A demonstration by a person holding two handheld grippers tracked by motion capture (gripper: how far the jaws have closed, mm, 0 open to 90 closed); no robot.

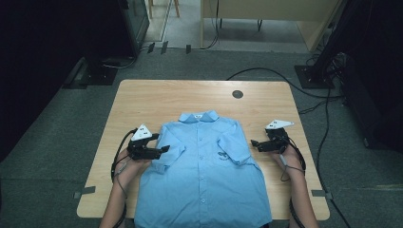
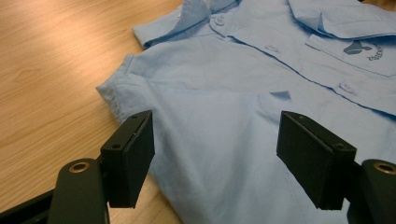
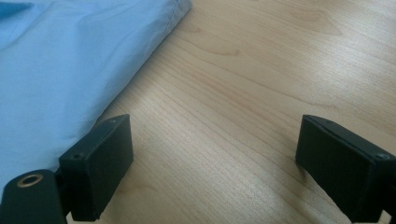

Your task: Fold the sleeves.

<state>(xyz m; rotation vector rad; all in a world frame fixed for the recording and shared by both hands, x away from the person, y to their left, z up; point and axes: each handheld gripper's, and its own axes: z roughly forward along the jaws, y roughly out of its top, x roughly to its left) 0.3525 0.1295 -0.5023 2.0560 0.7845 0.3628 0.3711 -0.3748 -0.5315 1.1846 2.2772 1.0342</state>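
A soft blue shirt lies flat on its back in the middle of a light wooden table. It has a collar at the far end, small round buttons down the front and a pocket with a dark picture. Both short sleeves are folded in. The left gripper sits over the folded left sleeve, its black, blocky jaws wide open with smooth cloth below them and nothing pinched. The right gripper rests just beside the shirt's other edge, its jaws wide open over bare wood with fine lines in it. A round dark hole sits near the table's far edge. Black cables lie across the grey floor.
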